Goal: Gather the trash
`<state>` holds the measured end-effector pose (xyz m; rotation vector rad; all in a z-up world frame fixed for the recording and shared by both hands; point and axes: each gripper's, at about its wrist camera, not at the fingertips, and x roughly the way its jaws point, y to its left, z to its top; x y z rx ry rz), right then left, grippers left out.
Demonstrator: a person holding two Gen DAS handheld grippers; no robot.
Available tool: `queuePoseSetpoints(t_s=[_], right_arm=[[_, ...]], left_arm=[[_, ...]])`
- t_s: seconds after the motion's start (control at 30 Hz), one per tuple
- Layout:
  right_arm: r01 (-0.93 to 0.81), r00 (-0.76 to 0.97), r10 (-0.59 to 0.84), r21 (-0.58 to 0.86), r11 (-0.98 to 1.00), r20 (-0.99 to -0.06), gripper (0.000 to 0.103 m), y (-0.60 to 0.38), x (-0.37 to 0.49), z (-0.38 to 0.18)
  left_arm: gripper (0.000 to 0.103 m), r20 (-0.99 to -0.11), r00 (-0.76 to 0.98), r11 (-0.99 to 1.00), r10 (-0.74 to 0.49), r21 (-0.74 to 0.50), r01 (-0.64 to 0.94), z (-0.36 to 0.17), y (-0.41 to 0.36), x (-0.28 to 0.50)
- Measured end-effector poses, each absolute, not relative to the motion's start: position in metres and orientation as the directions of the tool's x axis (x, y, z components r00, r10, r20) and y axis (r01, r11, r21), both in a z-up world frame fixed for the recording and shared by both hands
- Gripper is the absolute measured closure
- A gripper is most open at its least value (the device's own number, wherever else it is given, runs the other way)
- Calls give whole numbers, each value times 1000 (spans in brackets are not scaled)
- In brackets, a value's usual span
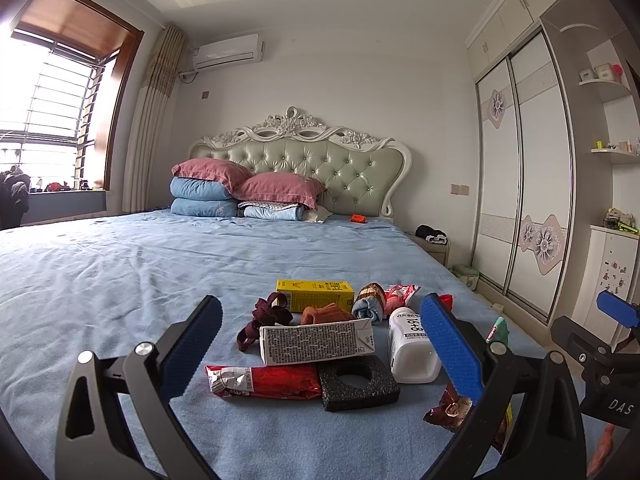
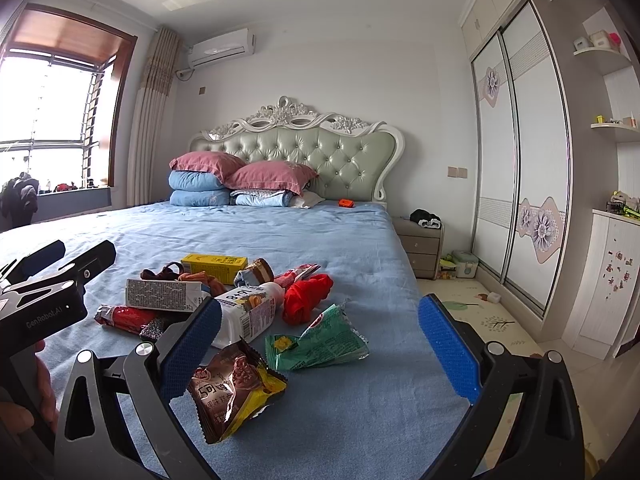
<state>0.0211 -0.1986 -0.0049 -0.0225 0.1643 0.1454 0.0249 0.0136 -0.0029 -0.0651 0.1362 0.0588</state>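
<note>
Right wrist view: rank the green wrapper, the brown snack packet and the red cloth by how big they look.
1. green wrapper and brown snack packet: alike; the packet lies nearer the camera, so unranked.
2. red cloth: smallest.

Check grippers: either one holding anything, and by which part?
Nothing is held. The left gripper and the right gripper are both open above the trash on the bed.

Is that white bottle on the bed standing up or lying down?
Lying down: the white bottle rests on its side on the blue bedsheet, its label sideways.

Carton [image 1: 316, 344] lies behind wrapper [image 1: 266, 381]
</note>
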Motion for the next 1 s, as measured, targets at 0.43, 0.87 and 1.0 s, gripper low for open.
queuePoseSetpoints(t_s=[0.43,0.87,1.0], right_arm=[[-145,976,141,-11,989,-165,8,-199,21,-5],[-137,976,133,-14,990,-172,8,-198,22,-5],[-139,972,133,-20,990,-195,8,-196,26,-5]], left_arm=[[4,-135,989,995,52,-73,-62,-4,17,25],[4,-136,989,996,53,-58,-62,-4,15,25],[4,-136,990,997,44,-54,-52,-3,14,25]])
